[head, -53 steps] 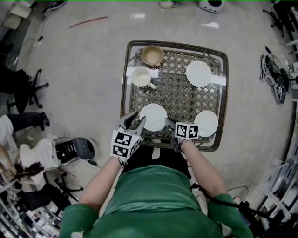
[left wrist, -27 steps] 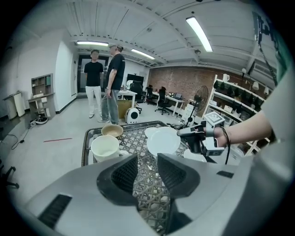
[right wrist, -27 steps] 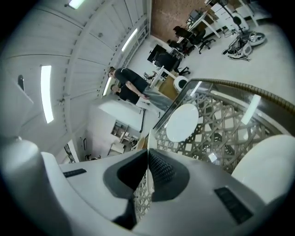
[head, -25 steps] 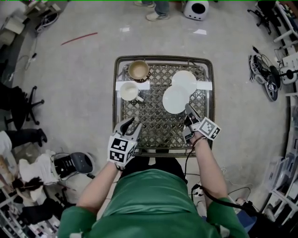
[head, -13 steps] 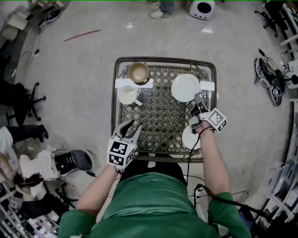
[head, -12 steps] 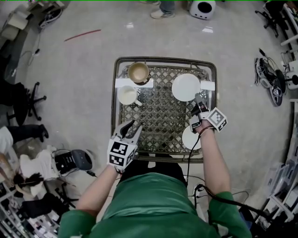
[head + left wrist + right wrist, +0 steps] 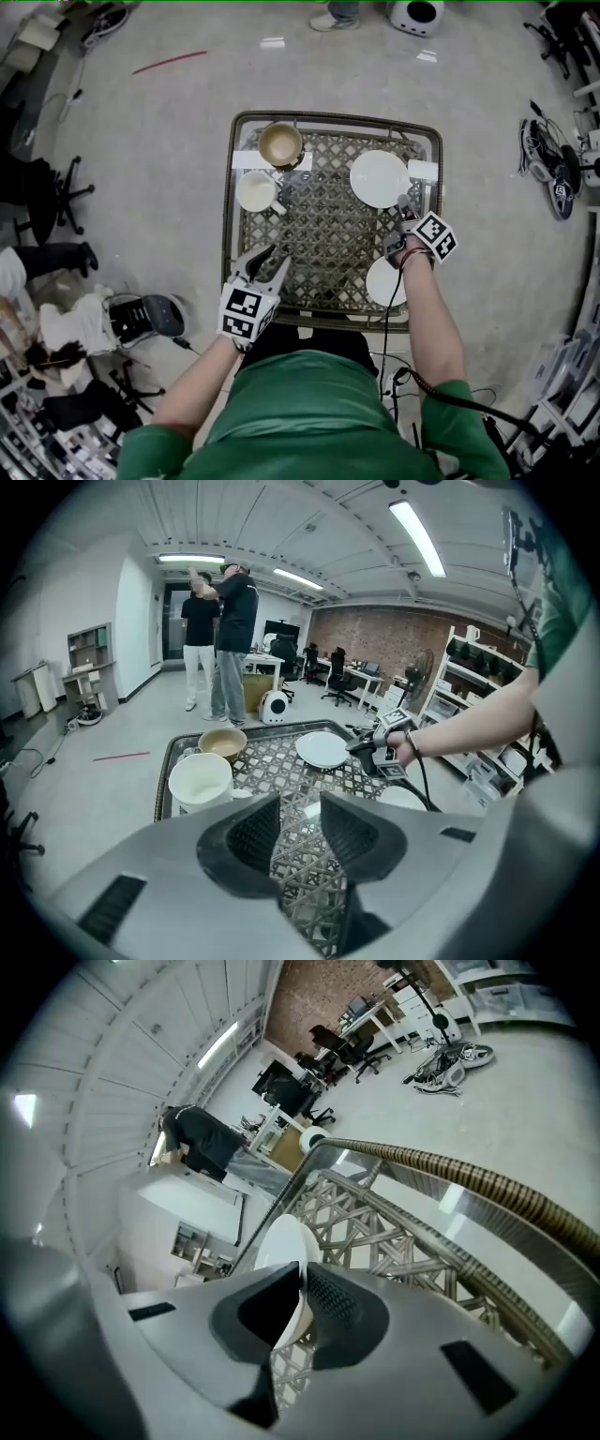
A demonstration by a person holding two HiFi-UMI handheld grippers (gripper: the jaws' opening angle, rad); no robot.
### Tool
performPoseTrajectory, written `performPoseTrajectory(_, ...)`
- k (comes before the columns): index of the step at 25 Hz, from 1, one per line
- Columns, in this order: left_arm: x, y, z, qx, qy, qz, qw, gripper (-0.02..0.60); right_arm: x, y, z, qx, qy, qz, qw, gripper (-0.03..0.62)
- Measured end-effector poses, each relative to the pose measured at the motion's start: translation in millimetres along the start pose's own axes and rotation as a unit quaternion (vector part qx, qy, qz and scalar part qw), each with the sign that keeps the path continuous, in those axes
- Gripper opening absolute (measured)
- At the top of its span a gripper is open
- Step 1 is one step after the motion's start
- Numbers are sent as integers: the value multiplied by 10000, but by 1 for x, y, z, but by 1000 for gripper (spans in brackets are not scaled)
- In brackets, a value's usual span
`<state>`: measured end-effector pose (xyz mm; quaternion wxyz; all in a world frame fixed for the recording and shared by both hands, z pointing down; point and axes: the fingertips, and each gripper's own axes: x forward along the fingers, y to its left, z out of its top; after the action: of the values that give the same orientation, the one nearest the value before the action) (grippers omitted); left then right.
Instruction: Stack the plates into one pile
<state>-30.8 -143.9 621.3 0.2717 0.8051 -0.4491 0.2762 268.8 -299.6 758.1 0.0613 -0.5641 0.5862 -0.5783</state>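
My right gripper point(image 7: 403, 217) is shut on the near rim of a white plate point(image 7: 379, 178) at the table's far right. That plate covers the plate that stood there, so one disc shows; whether it rests on it I cannot tell. In the right gripper view the plate's rim point(image 7: 284, 1251) runs between the closed jaws of the right gripper point(image 7: 302, 1309). Another white plate point(image 7: 385, 280) lies at the near right, under my right wrist. My left gripper point(image 7: 265, 265) hangs open and empty over the near left edge, also open in its own view point(image 7: 300, 829).
A brown bowl point(image 7: 280, 143) and a white mug point(image 7: 255, 191) stand at the far left of the wicker table point(image 7: 328, 234) with its raised rim. People stand beyond the table point(image 7: 220, 630). Chairs and clutter sit on the floor to the left.
My right gripper has carried its plate from beside the far right plate to directly over it and lower. The near right plate has come into view. The left gripper has hardly moved.
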Motion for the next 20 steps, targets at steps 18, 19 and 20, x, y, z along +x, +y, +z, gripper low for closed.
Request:
performPoseTrajectory(18, -2, -3, 5, 157, -82, -241, 9996, 144, -36, 7, 5, -1278, 16, -598, 9900, 207)
performPoseTrajectory(19, -1, -5, 7, 196, -106, -289, 9993, 144, -47, 3, 2, -1205, -13, -622, 9908, 206)
performPoseTrajectory(20, -1, -7, 8, 238, -129, -333, 9991, 144, -58, -2, -3, -1114, -35, -646, 9917, 206)
